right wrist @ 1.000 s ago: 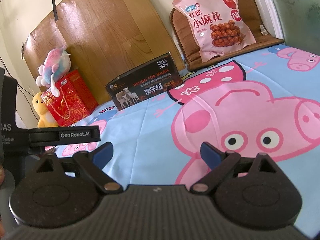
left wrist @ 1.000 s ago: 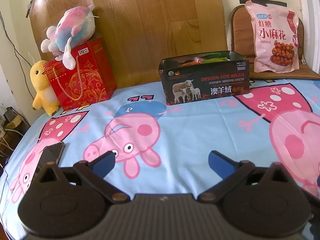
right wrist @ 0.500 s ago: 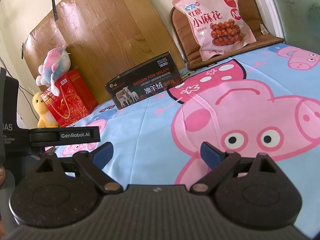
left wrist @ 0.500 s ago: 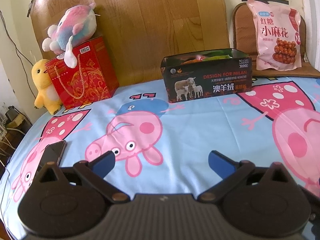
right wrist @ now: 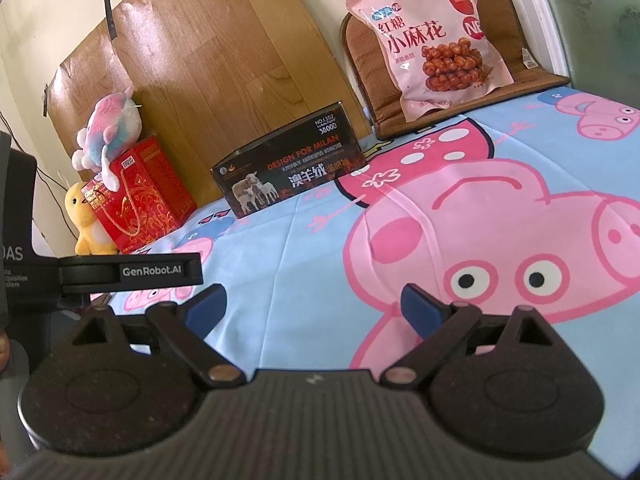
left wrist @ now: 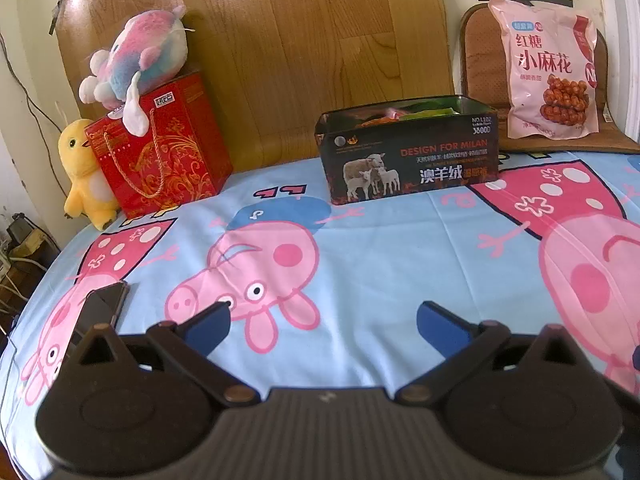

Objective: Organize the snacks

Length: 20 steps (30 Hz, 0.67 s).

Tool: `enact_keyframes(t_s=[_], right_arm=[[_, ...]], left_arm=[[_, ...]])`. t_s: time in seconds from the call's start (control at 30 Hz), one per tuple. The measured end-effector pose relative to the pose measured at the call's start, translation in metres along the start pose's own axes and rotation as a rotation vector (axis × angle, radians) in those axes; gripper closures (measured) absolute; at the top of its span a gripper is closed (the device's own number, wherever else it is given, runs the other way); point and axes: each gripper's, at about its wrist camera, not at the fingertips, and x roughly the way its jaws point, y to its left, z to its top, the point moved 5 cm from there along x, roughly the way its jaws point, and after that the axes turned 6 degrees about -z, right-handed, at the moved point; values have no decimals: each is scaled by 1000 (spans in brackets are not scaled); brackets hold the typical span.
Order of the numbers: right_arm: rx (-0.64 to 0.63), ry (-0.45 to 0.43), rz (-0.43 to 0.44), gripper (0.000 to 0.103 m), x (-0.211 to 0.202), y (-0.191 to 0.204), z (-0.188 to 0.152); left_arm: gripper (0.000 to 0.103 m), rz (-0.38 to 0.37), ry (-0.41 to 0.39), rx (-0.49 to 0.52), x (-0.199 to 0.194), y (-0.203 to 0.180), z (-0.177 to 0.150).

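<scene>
**Both grippers empty, snacks far off at the back**

At the left of the left wrist view stand a yellow chick toy [left wrist: 82,172] and a red gift bag [left wrist: 160,148] with a plush toy [left wrist: 136,60] on top; a phone [left wrist: 102,308] lies lower left on the bedsheet [left wrist: 380,240]. In the centre sits the open box [left wrist: 412,152] with snack packets inside. At upper right, the pink snack bag [left wrist: 552,68] leans on a chair cushion [left wrist: 480,40], well apart from both tools.

The left gripper [left wrist: 322,322] is spread wide, holding nothing; the right gripper [right wrist: 314,306] likewise.

Risk: the big soft bag may sag or slip from a two-finger pinch, and looks too large for the box.

Against the earlier frames, the left view has tilted slightly and the box sits a little lower; the right view barely differs.
</scene>
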Motion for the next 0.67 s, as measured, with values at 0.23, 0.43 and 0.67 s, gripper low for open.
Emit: enact_keyframes(t_s=[0.23, 0.43, 0.67], right_arm=[[0, 1, 0, 7, 0, 0, 0], [0, 3, 0, 7, 1, 1, -1], [-2, 4, 1, 7, 2, 0, -2]], left_arm=[[0, -5, 6, -1, 1, -1, 0], [0, -18, 14, -7, 2, -1, -1], [0, -57, -3, 12, -2, -6, -2]])
